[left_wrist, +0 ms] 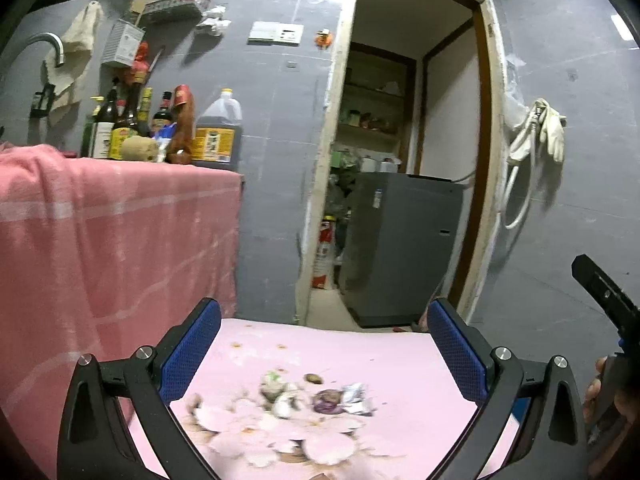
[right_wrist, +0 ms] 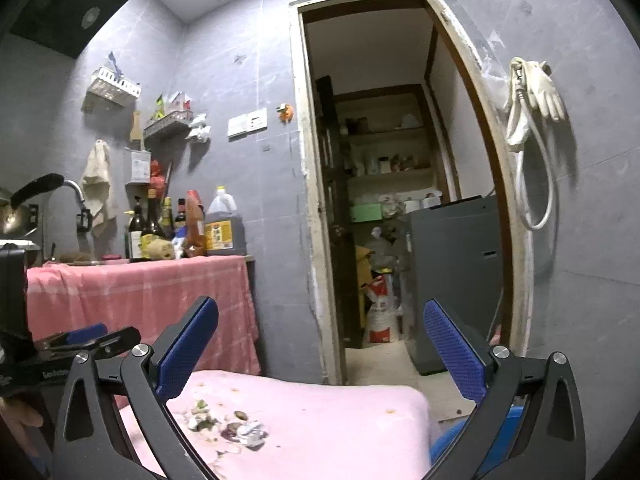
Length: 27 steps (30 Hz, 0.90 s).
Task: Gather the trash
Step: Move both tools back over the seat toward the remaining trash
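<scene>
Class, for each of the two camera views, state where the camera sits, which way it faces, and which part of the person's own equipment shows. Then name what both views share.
Left wrist: sits on the left hand-held gripper, open, facing across the pink tablecloth and its trash pile toward the doorway; the right hand-held gripper shows at the right edge.
Right wrist: sits on the right hand-held gripper, open, facing the same doorway; the left hand-held gripper shows at the left edge.
Shared: trash pile, tablecloth, oil jug, hanging gloves.
</scene>
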### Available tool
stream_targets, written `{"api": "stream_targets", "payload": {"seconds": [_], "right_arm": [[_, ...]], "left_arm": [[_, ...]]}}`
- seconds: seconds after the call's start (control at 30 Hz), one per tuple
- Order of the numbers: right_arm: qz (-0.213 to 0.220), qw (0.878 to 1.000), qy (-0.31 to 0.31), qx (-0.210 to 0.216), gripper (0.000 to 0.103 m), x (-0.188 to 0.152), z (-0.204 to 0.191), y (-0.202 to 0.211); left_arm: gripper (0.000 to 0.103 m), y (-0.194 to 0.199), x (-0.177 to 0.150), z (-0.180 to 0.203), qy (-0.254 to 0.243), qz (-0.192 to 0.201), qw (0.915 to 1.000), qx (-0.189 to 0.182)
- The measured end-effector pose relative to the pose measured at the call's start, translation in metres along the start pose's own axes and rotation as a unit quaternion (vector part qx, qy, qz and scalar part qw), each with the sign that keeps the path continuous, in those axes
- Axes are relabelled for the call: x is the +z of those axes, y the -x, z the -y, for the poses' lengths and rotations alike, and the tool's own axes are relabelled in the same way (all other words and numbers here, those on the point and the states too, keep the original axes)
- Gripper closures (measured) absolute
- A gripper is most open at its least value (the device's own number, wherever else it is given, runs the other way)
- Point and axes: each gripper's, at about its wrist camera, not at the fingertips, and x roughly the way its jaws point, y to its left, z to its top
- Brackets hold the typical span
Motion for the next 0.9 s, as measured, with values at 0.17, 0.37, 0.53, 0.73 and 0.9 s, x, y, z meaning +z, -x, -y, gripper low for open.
{"api": "stream_targets", "payload": {"seconds": [0.17,0.37,0.53,0.73,0.9], "right_arm": [[-0.02,1.0,0.011,0.015,0.0,-0.013,-0.019,-0.018],[-0.059,0.997,0.017,0.037,0.0,-0.033,-0.032,-0.042],[-0.104,0.993,0.026,0.04,0.0,-0.055,-0.037,-0.063],[-0.162,0.985,0.036,0.036,0.0,-0.076,-0.039,-0.087],[-0.244,0.967,0.064,0.029,0.029,-0.102,-0.045,-0.112]], "left_arm": [[0.002,-0.001,-0.007,-0.021,0.007,-0.007,0.9999,0.014],[0.002,-0.016,-0.02,-0.043,0.022,-0.036,0.9991,0.009],[0.002,-0.034,-0.036,-0.054,0.026,-0.061,0.9973,0.031],[0.002,-0.058,-0.05,-0.056,0.006,-0.108,0.9932,0.042],[0.005,-0.082,-0.066,-0.066,0.028,-0.178,0.9833,0.028]]}}
